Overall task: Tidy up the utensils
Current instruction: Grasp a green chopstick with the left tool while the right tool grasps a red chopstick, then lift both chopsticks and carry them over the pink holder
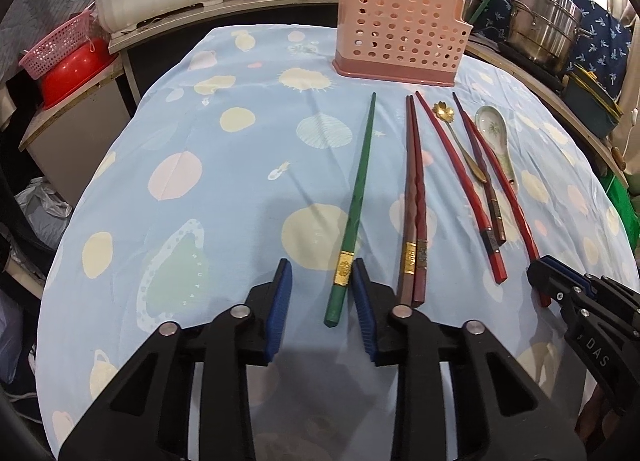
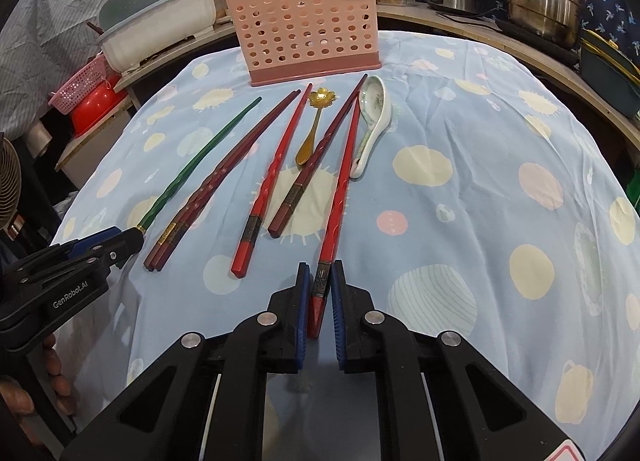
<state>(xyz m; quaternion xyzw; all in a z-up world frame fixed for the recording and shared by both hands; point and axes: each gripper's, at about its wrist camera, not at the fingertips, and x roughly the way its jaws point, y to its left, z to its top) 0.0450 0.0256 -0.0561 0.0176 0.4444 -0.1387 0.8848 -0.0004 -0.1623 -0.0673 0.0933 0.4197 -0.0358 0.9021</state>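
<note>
Looking down along our two tools, we see the left gripper (image 1: 322,293) with its blue pads either side of the green chopstick (image 1: 354,205), the jaws parted and only the right pad close against its gold band. Our right gripper (image 2: 320,293) has its jaws nearly together, pinching the butt end of a red chopstick (image 2: 340,189). Between them on the blue tablecloth (image 1: 224,165) lie a dark pair of chopsticks (image 1: 414,197), another red chopstick (image 2: 276,177), a brown chopstick (image 2: 320,153), a gold spoon (image 2: 314,125) and a ceramic spoon (image 2: 372,121). The pink holder (image 2: 304,29) stands upright beyond their tips.
</note>
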